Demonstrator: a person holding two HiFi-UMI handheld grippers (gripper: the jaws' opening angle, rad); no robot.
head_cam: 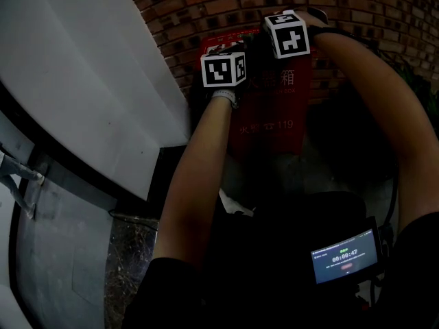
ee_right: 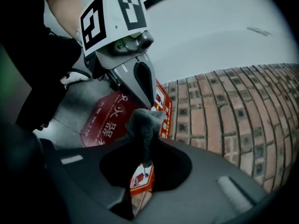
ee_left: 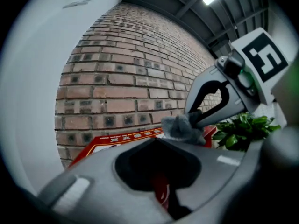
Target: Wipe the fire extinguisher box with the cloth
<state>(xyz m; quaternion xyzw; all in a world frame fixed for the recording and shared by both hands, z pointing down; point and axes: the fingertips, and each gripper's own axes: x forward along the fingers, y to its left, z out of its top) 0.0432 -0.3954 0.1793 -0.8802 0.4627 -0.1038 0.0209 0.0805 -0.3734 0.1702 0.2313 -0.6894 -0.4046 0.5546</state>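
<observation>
grey cloth (ee_right: 142,125) at top of red box (ee_right: 106,120)

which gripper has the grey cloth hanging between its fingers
The right gripper: in its own view the cloth hangs down between its fingers. The left gripper shows only the red box through its gap.

I see grey cloth (ee_right: 145,119) between my right gripper's (ee_right: 142,136) dark fingers (ee_right: 224,185), red box (ee_right: 100,125) with white lettering beyond, brown bricks (ee_right: 219,111).

Two grippers (ee_right: 148,102) (ee_left: 195,119), one grey cloth (ee_right: 142,125), one red extinguisher box (head_cam: 274,108), one leafy plant (ee_left: 240,129)
</observation>
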